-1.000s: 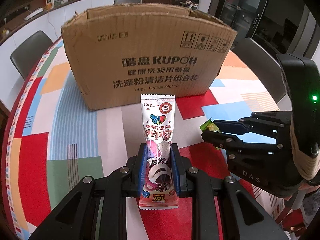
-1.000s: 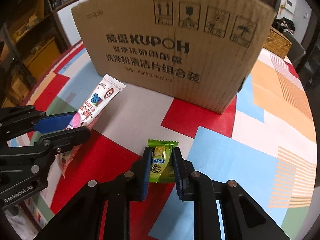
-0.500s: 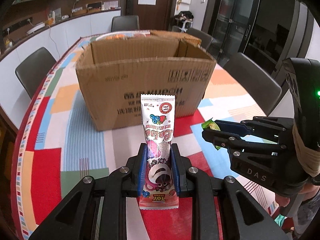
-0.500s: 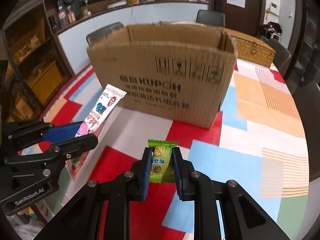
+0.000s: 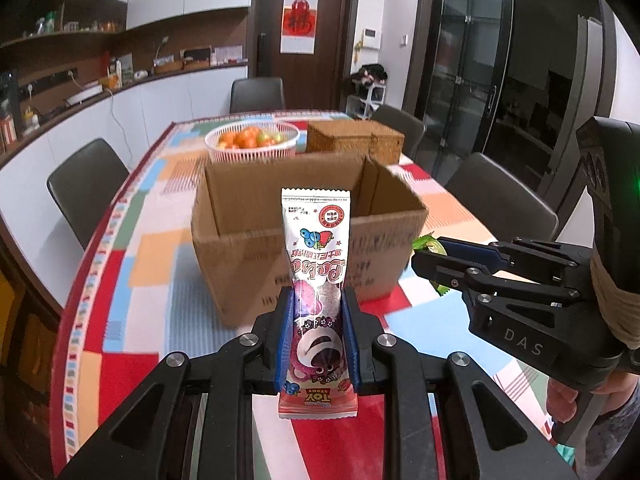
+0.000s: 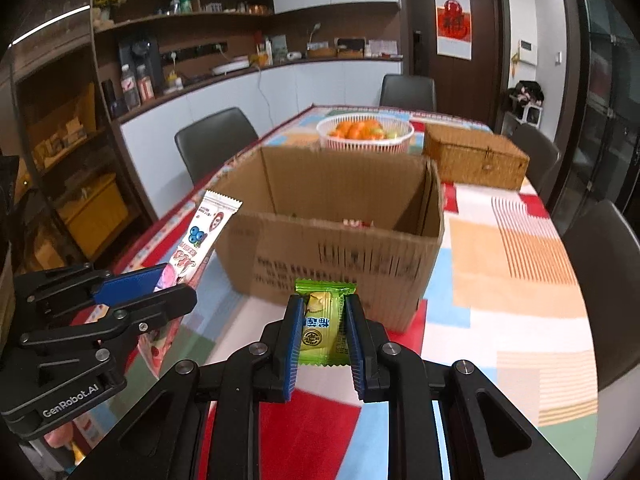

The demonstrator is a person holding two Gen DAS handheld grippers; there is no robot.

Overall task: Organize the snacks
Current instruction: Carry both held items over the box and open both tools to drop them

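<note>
Left gripper [image 5: 316, 338]: you clamp the tall pink-and-white snack stick packet [image 5: 316, 280], frame centre.
Right gripper [image 6: 323, 340]: you pinch the green candy packet [image 6: 323, 322], lower centre.

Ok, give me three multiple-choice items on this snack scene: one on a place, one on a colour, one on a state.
1. Where is the white plastic basket of oranges?
A. Behind the open brown cardboard box
B. Inside the box
C. On a chair

2. What colour is the small wrapped candy in the right gripper?
A. Red
B. Green
C. Blue

3. What is the state of the left gripper?
A. Open, empty
B. Shut on nothing
C. Shut on the long pink-and-white snack packet

Answers: 1 A, the basket stands on the table beyond the box. 2 B, the wrapper is green. 3 C, the pads press the packet's sides.
</note>
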